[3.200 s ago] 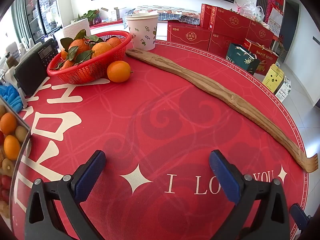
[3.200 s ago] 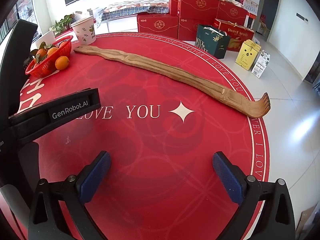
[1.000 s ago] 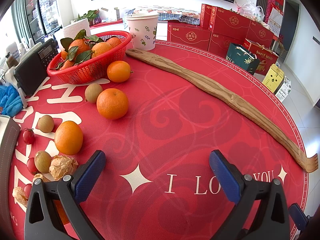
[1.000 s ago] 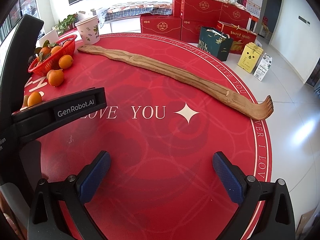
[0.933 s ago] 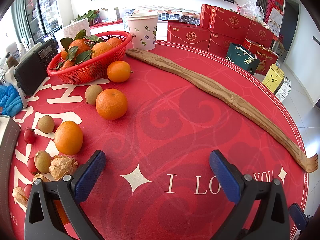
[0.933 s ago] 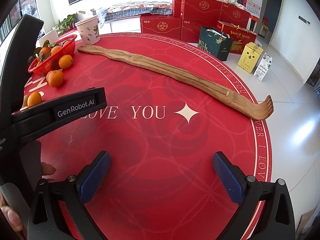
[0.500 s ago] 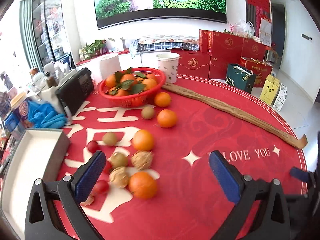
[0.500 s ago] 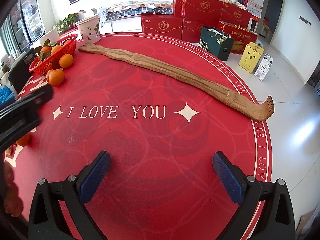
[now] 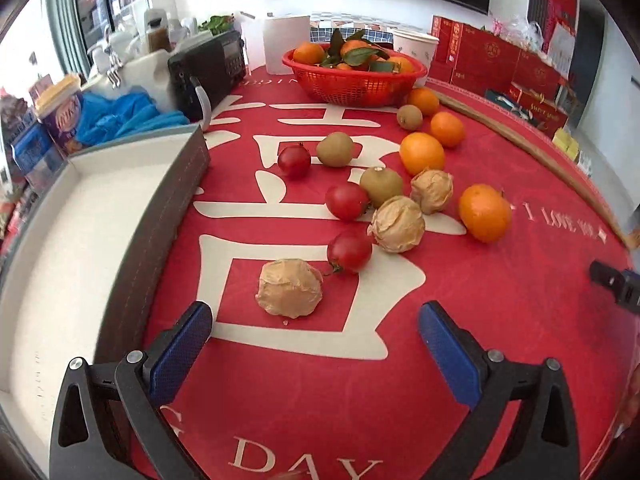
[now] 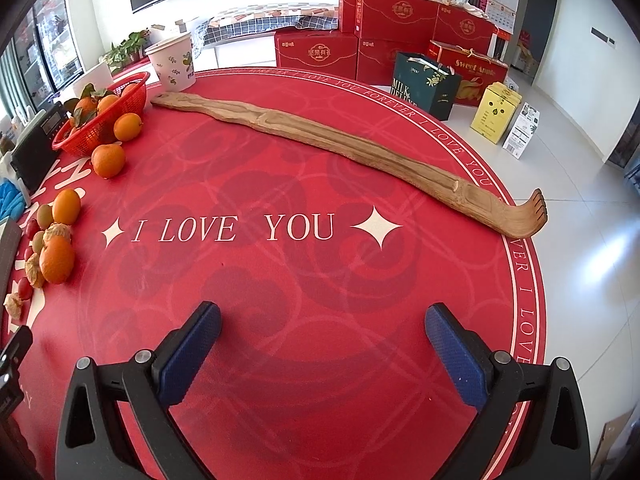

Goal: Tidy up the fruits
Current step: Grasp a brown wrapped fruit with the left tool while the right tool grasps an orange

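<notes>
Papery husk fruit (image 9: 289,288) sits just ahead of your left gripper (image 9: 316,344), its fingers wide apart and empty.

Treat that husk as light and crushable: close across its widest part, gently, or the shell will likely crumple. The tomatoes (image 9: 349,251) beyond it look smooth and soft, so they may slip or bruise; the oranges (image 9: 484,212) and kiwis (image 9: 380,186) should take a firmer squeeze. All of them lie loose on the red cloth (image 9: 460,280), scattered between the tray and the basket. Your white tray (image 9: 80,216) at the left holds nothing; the red basket (image 9: 354,78) at the back carries leafy oranges. Your right gripper (image 10: 322,348) hangs spread and empty over bare cloth, well apart from the fruit.
</notes>
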The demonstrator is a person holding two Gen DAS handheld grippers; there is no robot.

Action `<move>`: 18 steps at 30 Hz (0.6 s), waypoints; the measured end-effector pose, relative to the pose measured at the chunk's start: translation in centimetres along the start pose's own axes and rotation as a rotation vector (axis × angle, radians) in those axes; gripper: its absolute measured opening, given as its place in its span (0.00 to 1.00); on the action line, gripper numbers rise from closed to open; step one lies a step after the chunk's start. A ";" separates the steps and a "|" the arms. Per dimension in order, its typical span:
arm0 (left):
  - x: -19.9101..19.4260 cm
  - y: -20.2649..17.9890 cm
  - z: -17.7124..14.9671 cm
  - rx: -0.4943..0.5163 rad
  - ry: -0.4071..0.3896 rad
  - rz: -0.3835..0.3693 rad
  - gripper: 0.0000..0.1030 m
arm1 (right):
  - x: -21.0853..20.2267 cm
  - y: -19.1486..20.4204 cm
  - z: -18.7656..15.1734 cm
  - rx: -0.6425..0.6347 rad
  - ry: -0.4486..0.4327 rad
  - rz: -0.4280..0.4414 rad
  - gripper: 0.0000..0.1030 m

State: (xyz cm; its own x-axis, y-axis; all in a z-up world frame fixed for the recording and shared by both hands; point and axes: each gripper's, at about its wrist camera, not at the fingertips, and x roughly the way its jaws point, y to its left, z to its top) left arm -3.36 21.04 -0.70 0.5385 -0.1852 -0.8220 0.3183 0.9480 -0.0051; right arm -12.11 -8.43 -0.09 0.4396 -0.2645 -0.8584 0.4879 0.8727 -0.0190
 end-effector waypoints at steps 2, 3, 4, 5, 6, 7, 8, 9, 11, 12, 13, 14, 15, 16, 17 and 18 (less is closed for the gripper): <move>0.0 0.1 0.4 -0.008 -0.006 0.009 1.00 | -0.1 0.2 0.0 -0.013 0.005 0.011 0.99; 0.1 0.2 0.5 -0.010 -0.006 0.011 1.00 | -0.2 0.7 -0.1 -0.027 0.002 0.031 0.99; 0.2 0.2 0.6 -0.011 -0.007 0.013 1.00 | -0.3 1.2 -0.2 -0.051 -0.002 0.051 0.99; 0.2 0.1 0.7 -0.010 -0.007 0.013 1.00 | -0.5 2.1 -0.3 -0.080 -0.008 0.086 0.99; 0.2 0.1 0.7 -0.010 -0.007 0.012 1.00 | -0.7 2.7 -0.4 -0.098 -0.014 0.120 0.99; 0.1 0.0 0.8 -0.009 -0.007 0.011 1.00 | -0.8 3.5 -0.5 -0.116 -0.020 0.159 0.99; 0.1 0.0 0.8 -0.008 -0.007 0.009 1.00 | -0.9 4.5 -0.4 -0.137 -0.022 0.198 0.99; 0.1 0.1 0.8 -0.008 -0.007 0.007 1.00 | -1.1 5.2 -0.4 -0.147 -0.026 0.237 0.99; 0.0 0.1 0.8 -0.007 -0.010 0.009 0.98 | -1.4 6.9 -0.2 -0.175 -0.042 0.306 0.99; -0.1 0.2 0.8 -0.007 -0.015 0.009 0.95 | -1.4 7.8 -0.1 -0.194 -0.060 0.318 0.99; -0.2 0.2 0.8 -0.005 -0.022 0.009 0.90 | -1.5 8.8 0.1 -0.217 -0.072 0.325 0.99; -0.3 0.3 0.8 0.000 -0.026 0.007 0.89 | -1.1 9.9 0.3 -0.245 -0.084 0.311 0.99; -0.3 0.3 0.7 0.003 -0.027 0.005 0.89 | -1.0 10.7 0.3 -0.260 -0.092 0.319 0.99; -0.3 0.4 0.8 0.006 -0.028 0.002 0.87 | -1.1 11.3 0.5 -0.259 -0.090 0.343 0.99; -0.4 0.5 0.8 0.008 -0.032 0.002 0.85 | -0.9 12.1 0.7 -0.261 -0.084 0.366 0.99; -0.5 0.5 0.8 0.010 -0.037 0.000 0.78 | -0.7 12.9 1.1 -0.267 -0.081 0.381 0.99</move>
State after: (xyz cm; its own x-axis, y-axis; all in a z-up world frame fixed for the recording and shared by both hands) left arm -2.84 21.39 0.15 0.5671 -0.1952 -0.8002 0.3263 0.9453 0.0006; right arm -5.31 2.53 0.79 0.6121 0.0735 -0.7873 0.0736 0.9860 0.1494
